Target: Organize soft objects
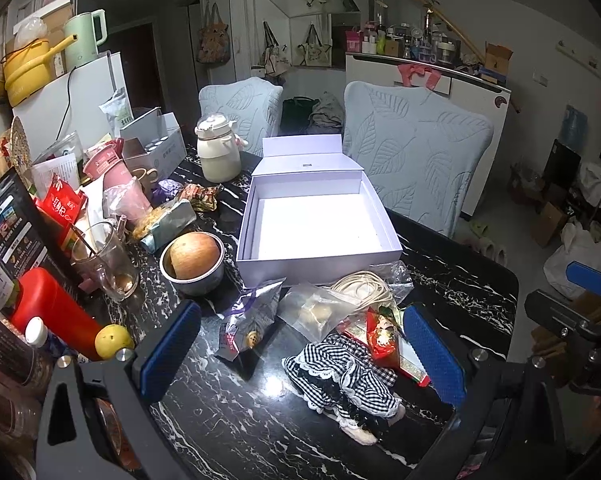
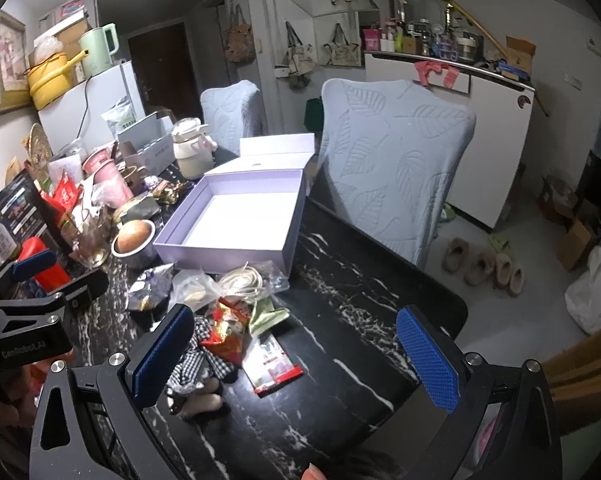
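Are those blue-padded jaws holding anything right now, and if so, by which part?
Nothing is held. The left gripper stands open above the checkered doll, and the right gripper stands open over the black marble table.

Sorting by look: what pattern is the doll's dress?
Black-and-white gingham dress, clearest in the left wrist view.

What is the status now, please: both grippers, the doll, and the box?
Left gripper open, right gripper open, both empty. Checkered doll lying on table, ungrasped. Lavender box open, empty. Plastic bags and coiled cord between doll and box.
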The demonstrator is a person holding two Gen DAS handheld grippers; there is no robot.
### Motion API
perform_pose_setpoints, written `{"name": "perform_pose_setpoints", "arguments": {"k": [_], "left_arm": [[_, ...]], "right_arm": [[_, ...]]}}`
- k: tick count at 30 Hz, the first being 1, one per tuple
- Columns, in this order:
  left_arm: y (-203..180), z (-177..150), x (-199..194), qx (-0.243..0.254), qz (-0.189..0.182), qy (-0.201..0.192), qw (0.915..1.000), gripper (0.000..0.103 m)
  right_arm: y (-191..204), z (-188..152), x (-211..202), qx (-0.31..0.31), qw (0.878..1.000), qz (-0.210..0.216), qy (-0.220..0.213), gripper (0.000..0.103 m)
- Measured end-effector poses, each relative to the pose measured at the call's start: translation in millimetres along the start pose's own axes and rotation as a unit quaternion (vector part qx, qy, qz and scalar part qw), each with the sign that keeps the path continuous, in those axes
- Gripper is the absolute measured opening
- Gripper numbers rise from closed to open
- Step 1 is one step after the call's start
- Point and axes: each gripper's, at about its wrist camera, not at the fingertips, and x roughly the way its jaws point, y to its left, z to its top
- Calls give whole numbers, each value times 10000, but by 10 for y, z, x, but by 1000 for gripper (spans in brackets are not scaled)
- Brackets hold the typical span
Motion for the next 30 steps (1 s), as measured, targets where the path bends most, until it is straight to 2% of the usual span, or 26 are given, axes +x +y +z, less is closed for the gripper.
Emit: {"name": "perform_pose_setpoints", "arguments": {"k": [22,26,30], "left_arm": [[-2,0,-5,-28,-101,36,9999,103],[-30,-1,-8,-16,-217,88,9997,103],[-65,1,-53,28,-165,6,9999,103]], "right_arm": [[16,-3,8,-63,9999,135,-18,103],[15,-14,41,-92,9997,208,6,103],[42,-22,76,-202,9995,246,27,103]]}}
